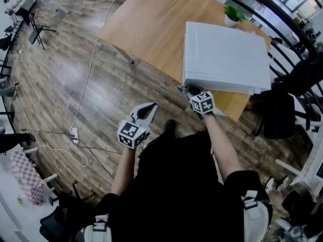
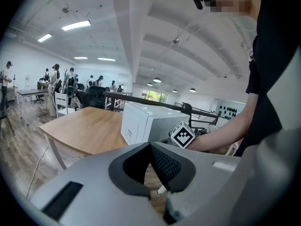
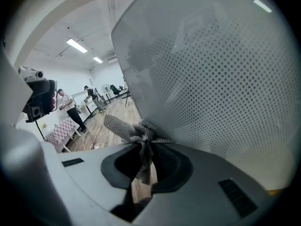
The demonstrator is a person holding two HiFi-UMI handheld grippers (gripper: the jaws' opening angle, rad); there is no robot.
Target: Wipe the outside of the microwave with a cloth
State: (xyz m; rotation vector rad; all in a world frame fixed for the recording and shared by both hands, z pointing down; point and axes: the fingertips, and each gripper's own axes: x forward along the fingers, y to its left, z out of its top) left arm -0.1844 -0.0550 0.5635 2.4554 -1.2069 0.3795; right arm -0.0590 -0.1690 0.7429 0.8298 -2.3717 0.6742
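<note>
Nearest the person, the left claw (image 1: 145,111) is hovering over the wooden floor (image 1: 55,84), well apart from the bench. Its jaws are resting together with nothing between them. A little farther and to the right, the right claw (image 1: 192,91) is clamping a grey woven cloth (image 3: 126,125), which is bunching against the dotted near face of the white microwave (image 1: 227,54) by its near left corner. The microwave is sitting at the near right edge of the wooden bench (image 1: 146,24). A small potted plant (image 1: 233,13) is standing just beyond it.
</note>
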